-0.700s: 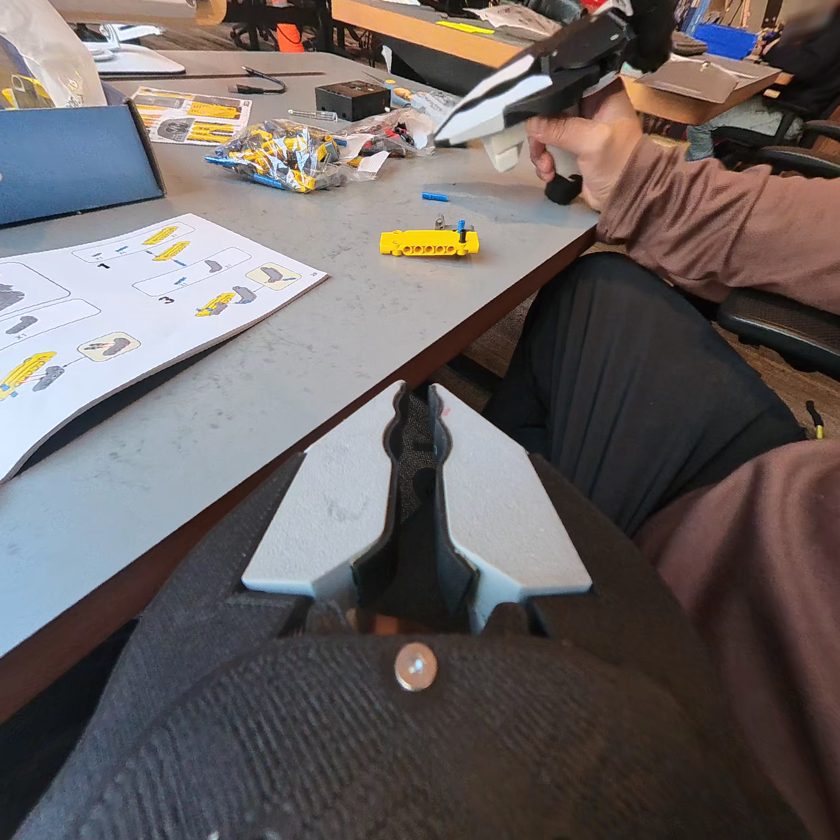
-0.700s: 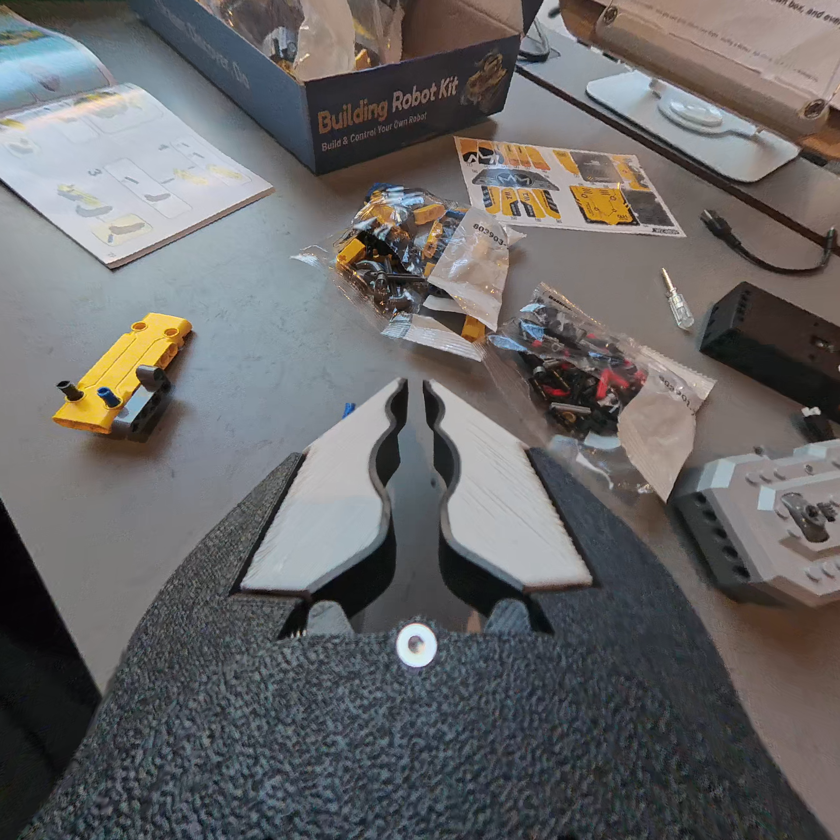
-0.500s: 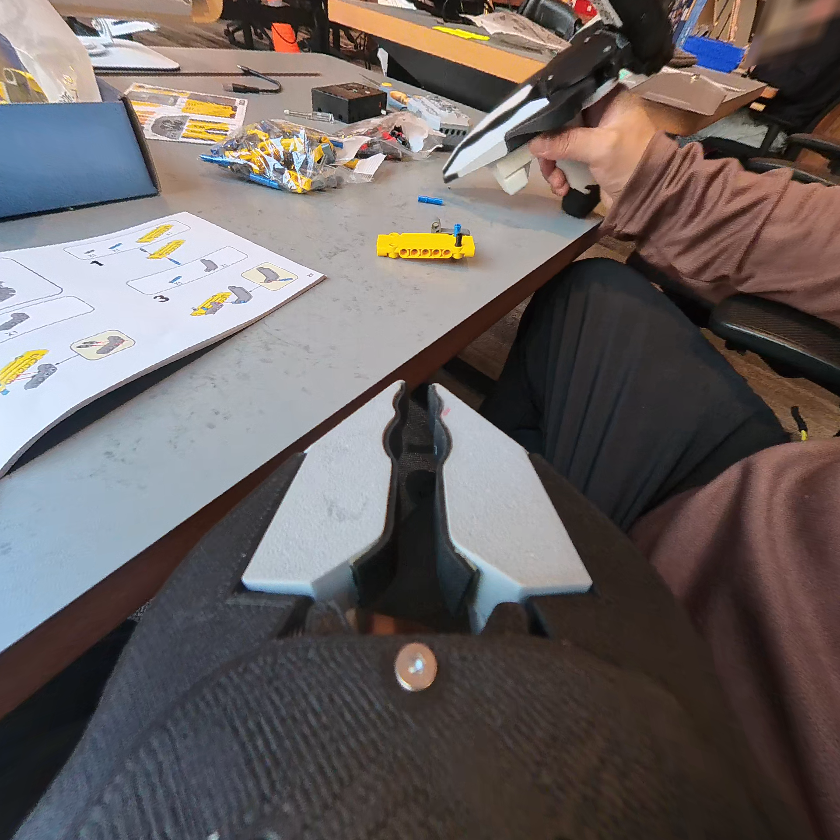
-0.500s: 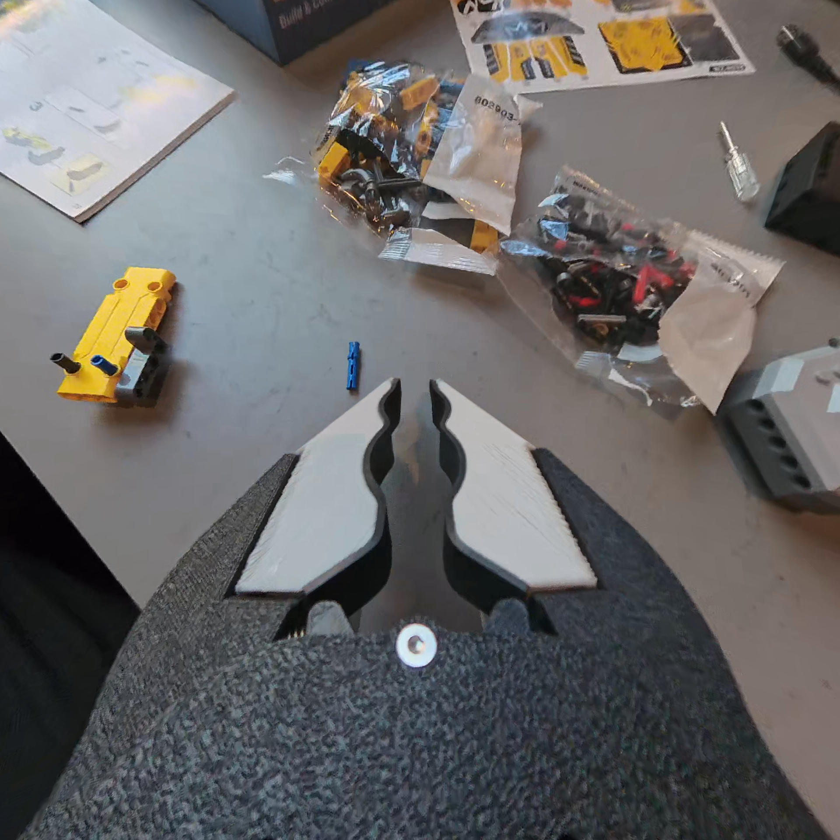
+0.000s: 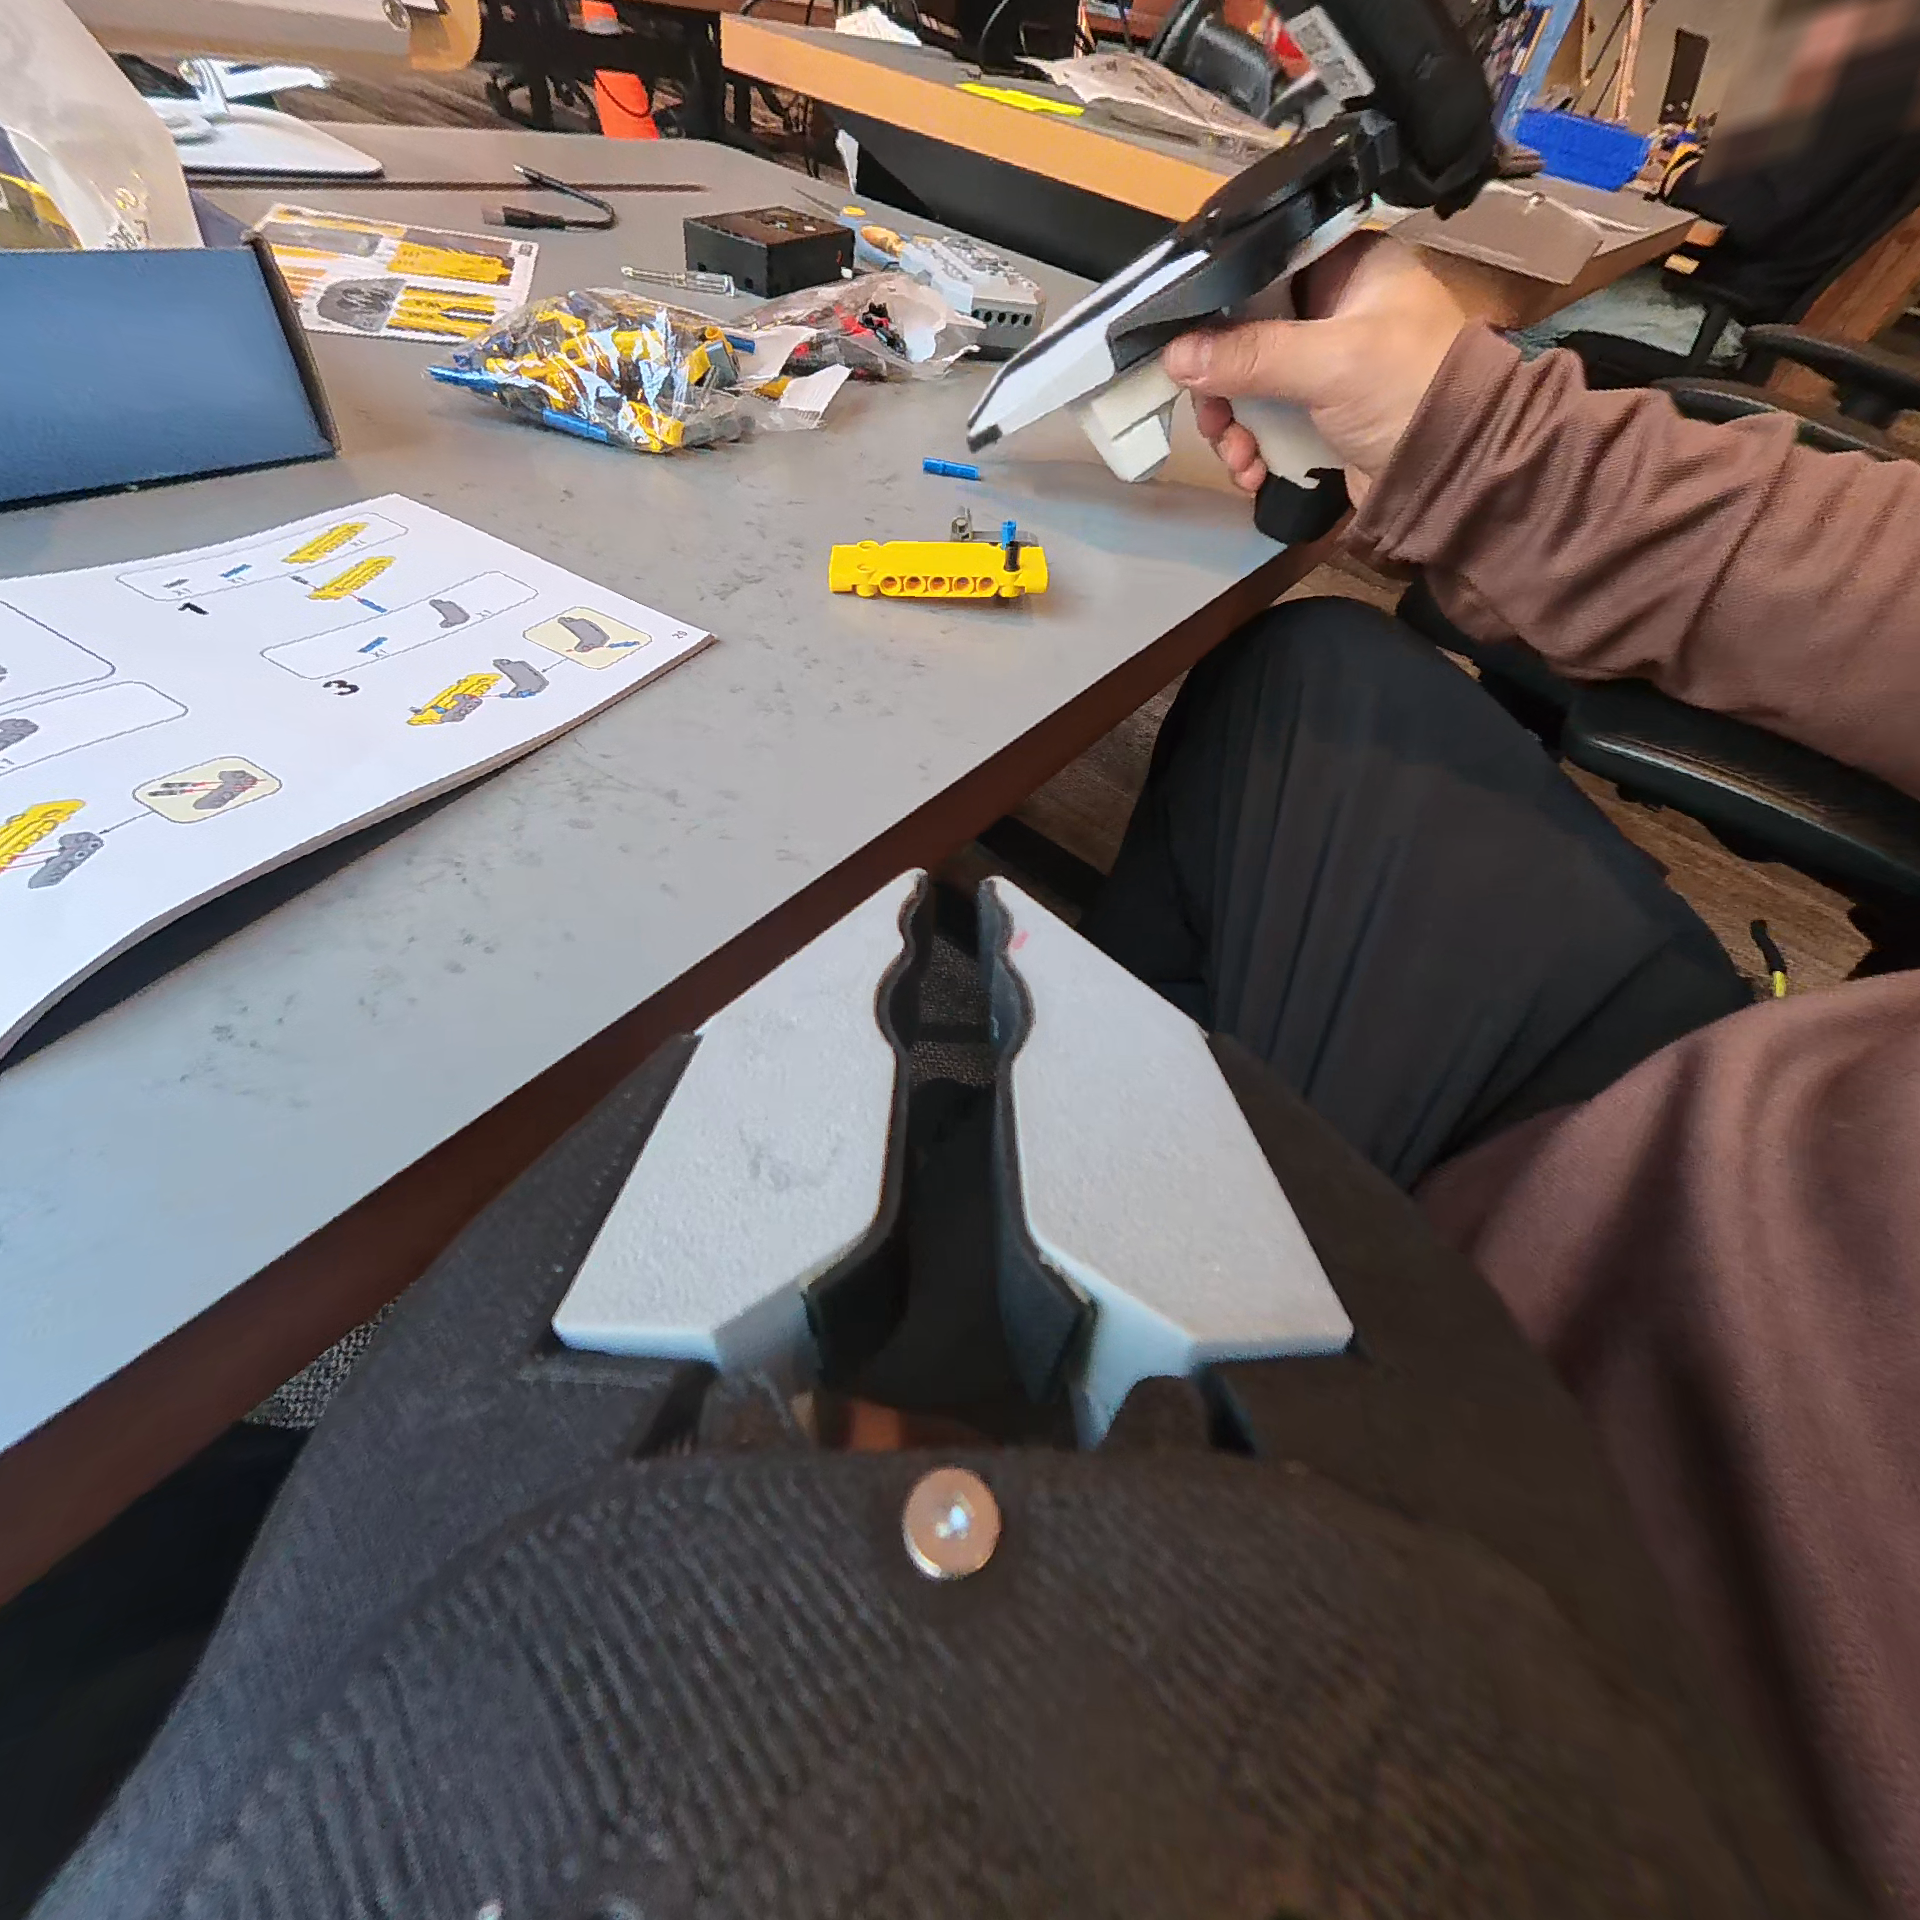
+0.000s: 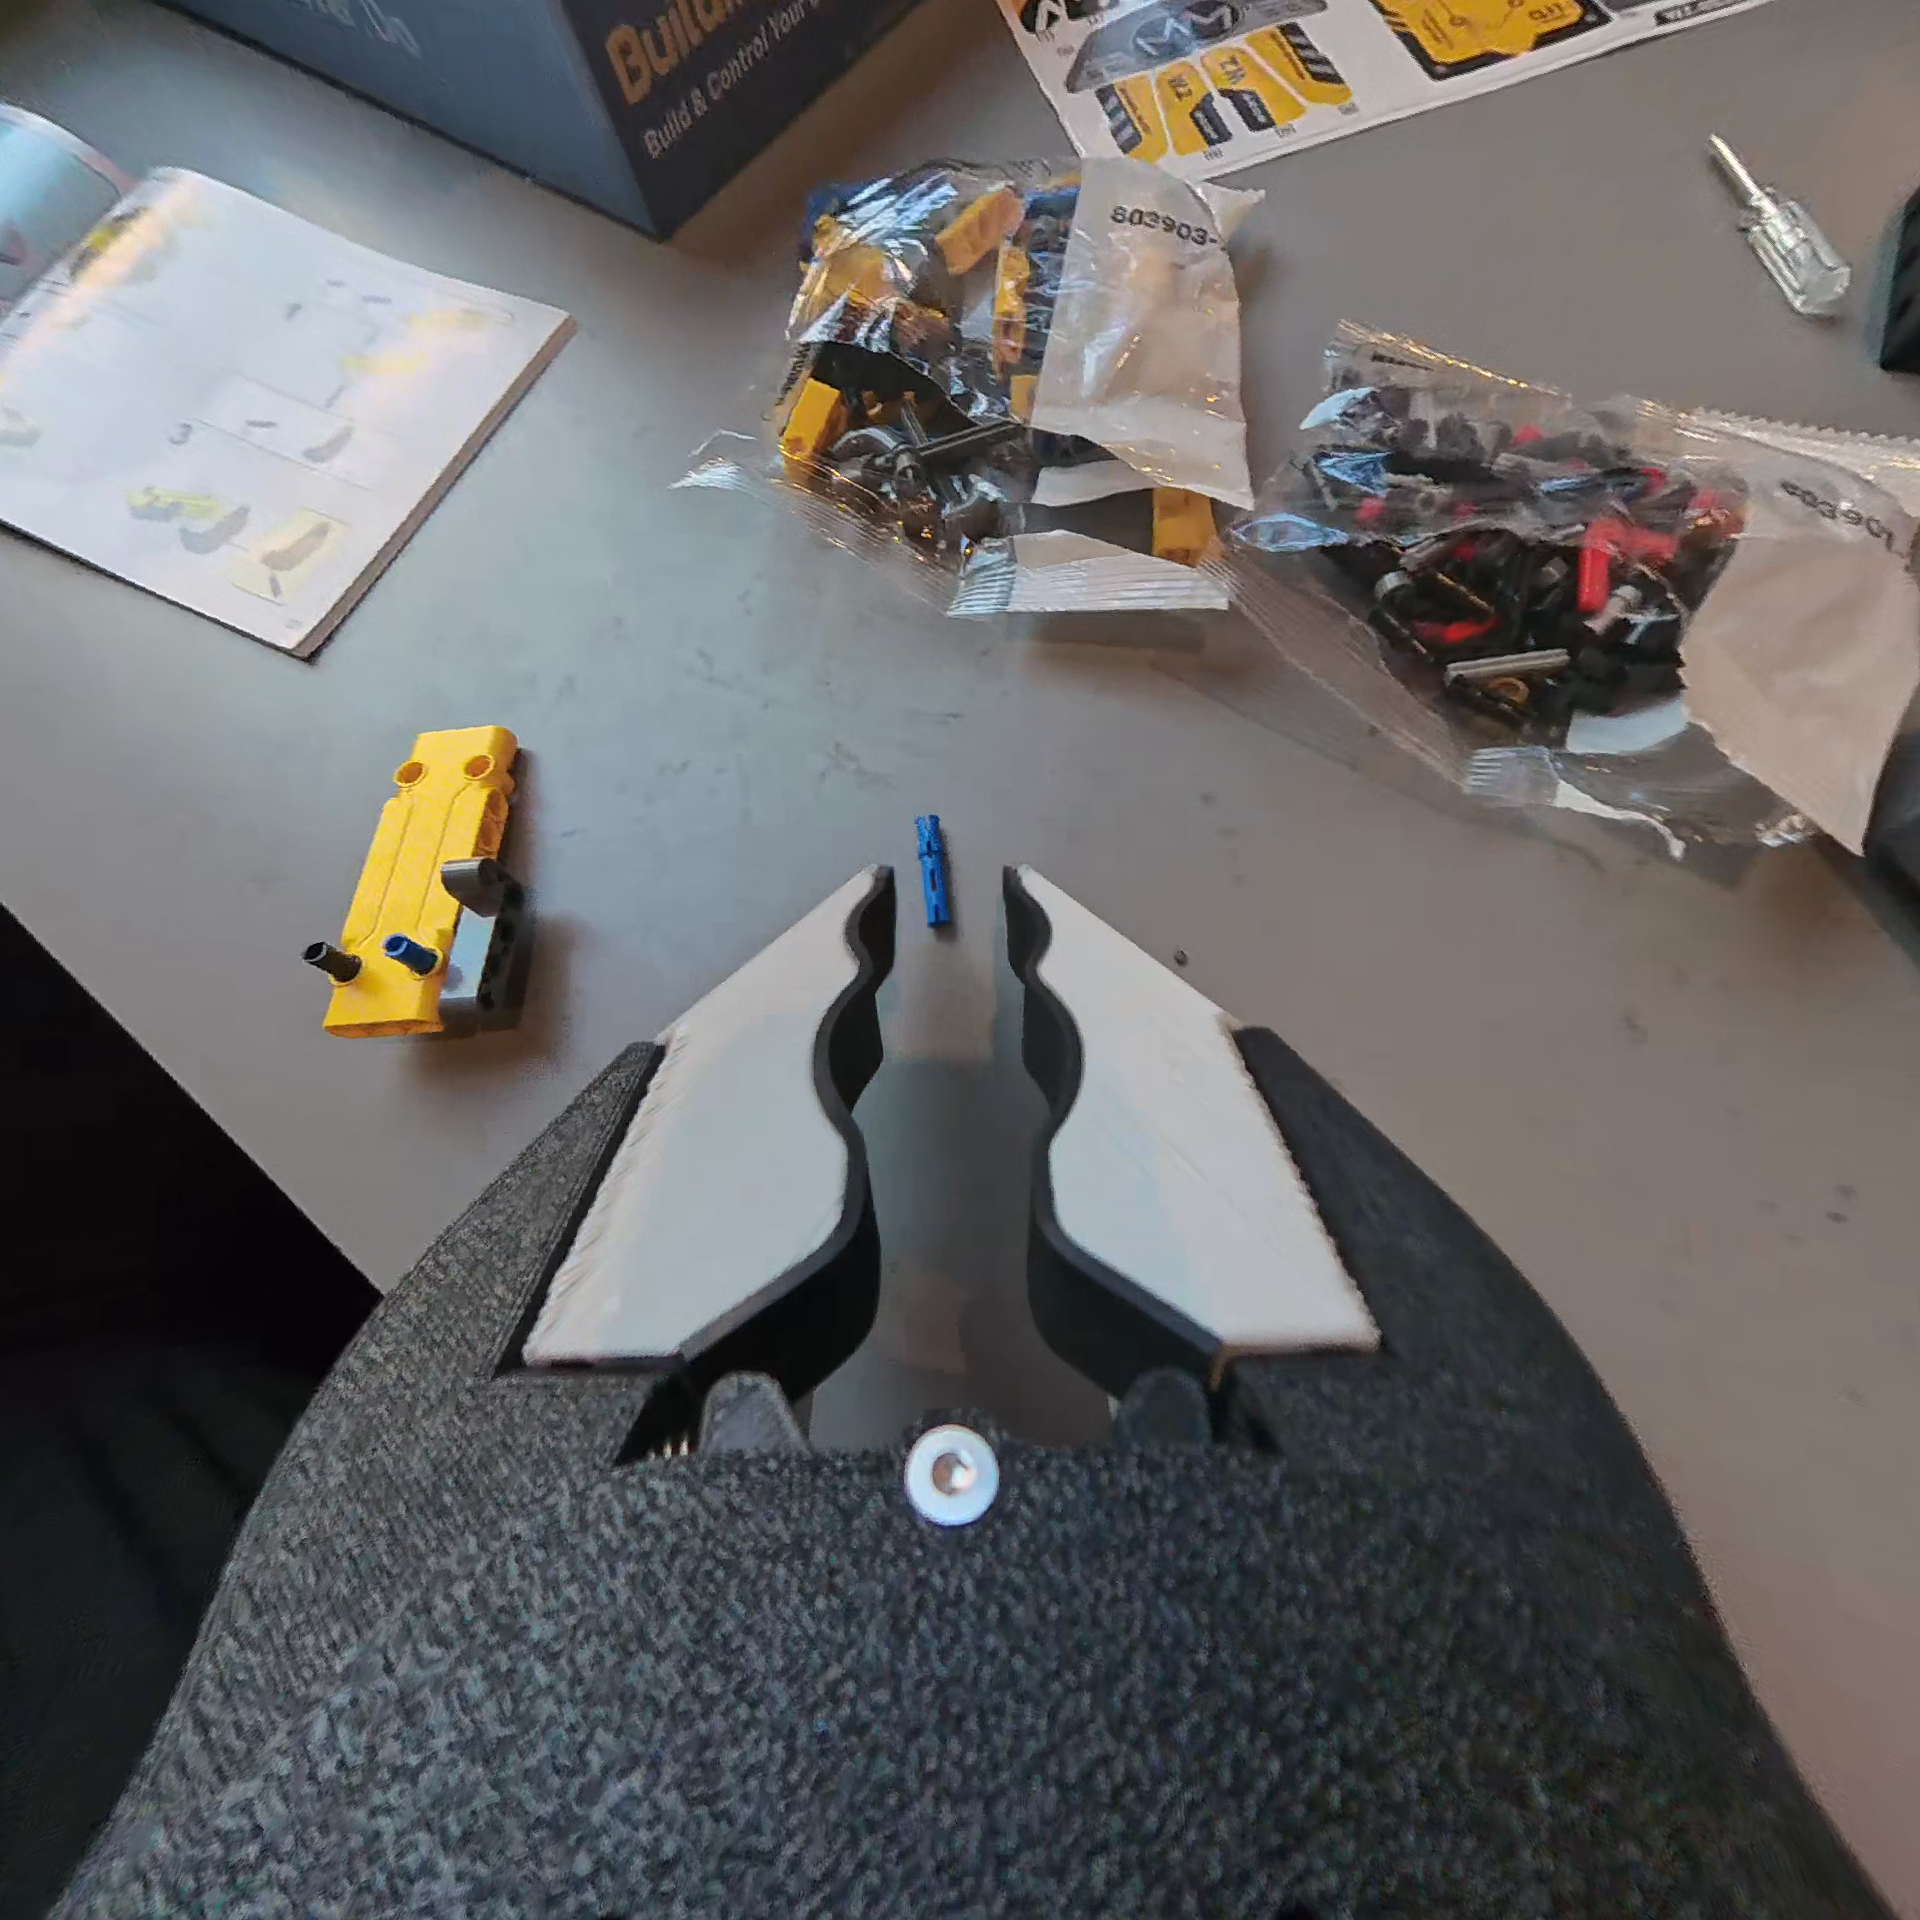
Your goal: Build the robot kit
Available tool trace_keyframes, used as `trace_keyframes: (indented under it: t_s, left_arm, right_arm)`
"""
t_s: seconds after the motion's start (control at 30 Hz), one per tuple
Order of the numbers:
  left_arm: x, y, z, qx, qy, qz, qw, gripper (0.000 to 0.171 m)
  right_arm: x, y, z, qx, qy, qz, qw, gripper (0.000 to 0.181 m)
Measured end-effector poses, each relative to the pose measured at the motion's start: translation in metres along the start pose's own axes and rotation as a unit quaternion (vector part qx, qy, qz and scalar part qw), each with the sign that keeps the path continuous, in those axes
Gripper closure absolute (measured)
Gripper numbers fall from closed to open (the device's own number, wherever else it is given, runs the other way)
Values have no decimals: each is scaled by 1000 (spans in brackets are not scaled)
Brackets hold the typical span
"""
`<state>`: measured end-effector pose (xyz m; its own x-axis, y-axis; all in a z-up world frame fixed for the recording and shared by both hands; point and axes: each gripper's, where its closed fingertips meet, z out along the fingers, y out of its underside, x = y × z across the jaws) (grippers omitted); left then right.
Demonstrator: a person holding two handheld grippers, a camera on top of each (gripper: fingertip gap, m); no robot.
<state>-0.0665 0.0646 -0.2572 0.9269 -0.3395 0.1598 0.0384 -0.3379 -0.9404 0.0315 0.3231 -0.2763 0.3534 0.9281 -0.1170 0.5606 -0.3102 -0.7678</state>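
Note:
A small blue pin (image 6: 932, 869) lies on the grey table (image 6: 1351, 1039), just ahead of my right gripper (image 6: 945, 883), whose jaws stand a little apart and hold nothing. The pin (image 5: 951, 468) also shows in the left wrist view, next to the right gripper's tip (image 5: 987, 436). A yellow beam (image 6: 426, 883) with a grey piece and blue and black pins lies to the left; it shows in the left wrist view too (image 5: 935, 571). My left gripper (image 5: 956, 894) is shut and empty, held off the table's front edge over a person's lap.
Two clear bags of parts (image 6: 1018, 374) (image 6: 1558, 582) lie beyond the pin. An open instruction booklet (image 5: 260, 707), a dark blue box (image 5: 145, 364), a sticker sheet (image 6: 1299, 73), a small screwdriver (image 6: 1777, 229) and a black box (image 5: 764, 244) are on the table. The left gripper is farther from the small screwdriver (image 6: 1777, 229), some 50 centimetres, than the right, some 25 centimetres. The left camera catches it too, in the left wrist view (image 5: 691, 281).
My right gripper has moved down and forward to the blue pin and its jaws have opened wider. The left gripper has hardly moved.

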Motion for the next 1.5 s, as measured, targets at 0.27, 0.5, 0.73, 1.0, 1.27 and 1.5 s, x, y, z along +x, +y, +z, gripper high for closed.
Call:
trace_keyframes:
  t_s: [0.27,0.5,0.73,1.0,1.27,1.5]
  left_arm:
    - [-1,0,0,-1,-5,4,1000,166]
    - [1,1,0,-3,-3,7,1000,166]
    - [1,1,0,-3,-3,7,1000,166]
    - [1,1,0,-4,-2,7,1000,166]
    - [0,1,-1,-3,-3,6,1000,166]
    - [1,1,-2,-3,-2,6,1000,166]
  right_arm:
    - [-9,5,16,-44,-20,-37,998,176]
    - [-36,7,18,-48,-64,-48,996,176]
    - [-67,6,25,-52,-101,-85,990,176]
    - [-70,2,22,-36,-120,-79,989,168]
    - [-66,-11,15,11,-107,-103,989,166]
    - [-51,-24,5,65,-82,-111,988,165]
